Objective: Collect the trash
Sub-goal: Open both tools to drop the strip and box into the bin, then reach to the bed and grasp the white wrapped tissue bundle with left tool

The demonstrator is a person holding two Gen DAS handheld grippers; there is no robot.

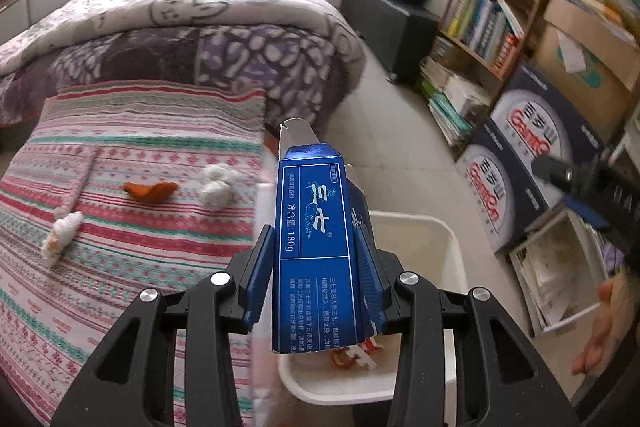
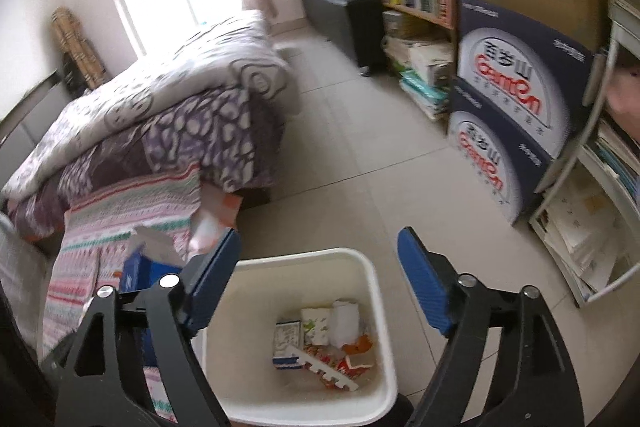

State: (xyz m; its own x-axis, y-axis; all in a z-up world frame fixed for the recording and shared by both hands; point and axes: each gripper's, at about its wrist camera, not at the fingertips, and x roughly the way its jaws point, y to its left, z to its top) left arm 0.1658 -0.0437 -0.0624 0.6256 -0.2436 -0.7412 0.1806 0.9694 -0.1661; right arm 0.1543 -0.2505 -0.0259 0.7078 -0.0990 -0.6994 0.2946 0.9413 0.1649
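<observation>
Trash collection, partway through: the left gripper (image 1: 316, 259) is clenching one blue toothpaste box (image 1: 316, 227), its end flap torn open, and holding it above the near rim of the white bin (image 1: 448, 239) standing on the tiled floor just beside the bed (image 1: 132, 155). The right gripper (image 2: 320, 279) is hovering over the same bin (image 2: 372, 287) with its jaws spread wide and nothing between them. Already lying in the bin: roughly six or seven pieces of waste (image 2: 324, 343), comprising small printed cartons, white tissue or wrapper, an orange scrap and a white toothed strip; the exact count cannot be told, the pieces overlapping. Remaining on the striped bedspread, by judgement still to be gathered: one orange peel-like scrap (image 1: 150, 191), one crumpled white tissue wad (image 1: 218, 183), one whitish crumpled wrapper (image 1: 62, 237) near the bed's left side, and one pale strip (image 1: 82, 179) that may be litter or part of the bedding. Tally: one item in hand awaiting drop, three or four on the bed, several binned. Surroundings: one bookshelf (image 1: 492, 11), two stacked printed cartons (image 1: 532, 147).
</observation>
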